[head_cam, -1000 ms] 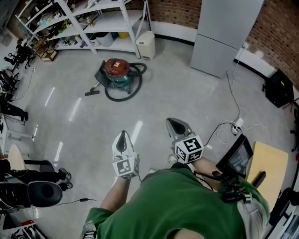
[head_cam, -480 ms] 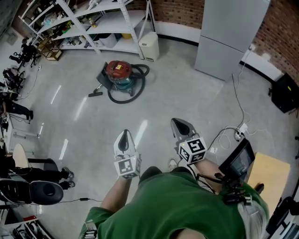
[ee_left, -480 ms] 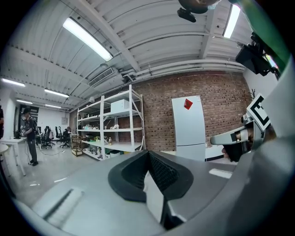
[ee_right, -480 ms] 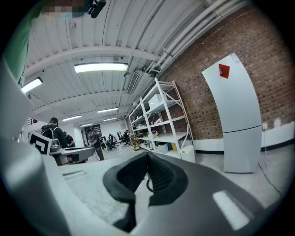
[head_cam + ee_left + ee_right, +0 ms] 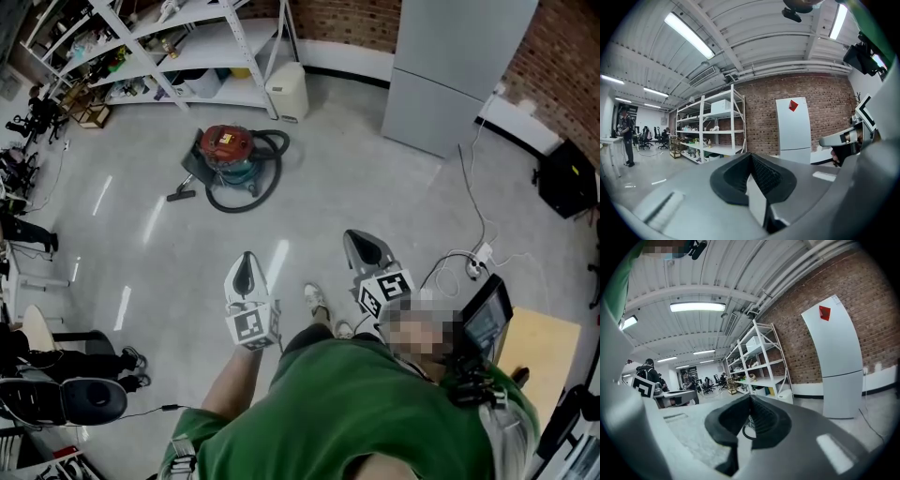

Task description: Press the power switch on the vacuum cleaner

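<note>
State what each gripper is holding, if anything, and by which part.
Nothing is held. The left gripper and the right gripper have their jaws together, empty; the vacuum cleaner stands well ahead of them, untouched.

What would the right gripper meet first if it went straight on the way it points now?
Nothing close. The hose shows behind the shut tips of the right gripper, so probably the vacuum cleaner comes first, far across the floor.

Red-topped teal vacuum cleaner on floor, black hose looped around
</note>
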A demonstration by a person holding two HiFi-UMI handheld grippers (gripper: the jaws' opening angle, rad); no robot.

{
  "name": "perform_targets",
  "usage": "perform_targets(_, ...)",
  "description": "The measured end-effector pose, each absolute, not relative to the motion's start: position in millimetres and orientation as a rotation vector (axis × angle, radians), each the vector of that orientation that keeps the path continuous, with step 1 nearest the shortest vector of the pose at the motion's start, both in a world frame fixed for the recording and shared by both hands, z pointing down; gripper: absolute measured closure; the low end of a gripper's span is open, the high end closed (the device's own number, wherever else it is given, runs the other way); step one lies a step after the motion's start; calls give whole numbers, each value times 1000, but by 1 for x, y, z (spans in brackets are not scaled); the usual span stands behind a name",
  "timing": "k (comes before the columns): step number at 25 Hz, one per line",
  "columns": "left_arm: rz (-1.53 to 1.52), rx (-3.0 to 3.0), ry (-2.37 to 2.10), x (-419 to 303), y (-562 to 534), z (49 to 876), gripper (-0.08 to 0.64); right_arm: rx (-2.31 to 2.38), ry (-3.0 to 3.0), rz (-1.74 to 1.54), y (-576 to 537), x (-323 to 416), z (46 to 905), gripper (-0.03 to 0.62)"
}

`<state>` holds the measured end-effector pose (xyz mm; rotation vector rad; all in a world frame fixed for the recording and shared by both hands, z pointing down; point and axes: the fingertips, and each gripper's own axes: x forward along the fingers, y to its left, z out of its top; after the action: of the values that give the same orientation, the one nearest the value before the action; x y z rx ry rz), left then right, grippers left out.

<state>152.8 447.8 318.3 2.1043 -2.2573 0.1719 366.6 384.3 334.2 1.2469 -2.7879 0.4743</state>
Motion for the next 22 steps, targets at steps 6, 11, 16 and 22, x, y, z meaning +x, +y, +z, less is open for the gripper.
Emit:
perform_targets(6,123,2116,-2272,123,391,301,552,1276,-2775,418,338,341,318,589)
perform_targets(11,64,2133,-2266,91,359,298,552,1301,-2788,379,303,309,308,589)
perform_targets(16,46,2138,-2265,55,327,304,552,1313,-2797,351,270,273,300,589)
perform_targets(22,51,2125,-2275,31,303,316,552,1308,-2787,351,243,252,310,589)
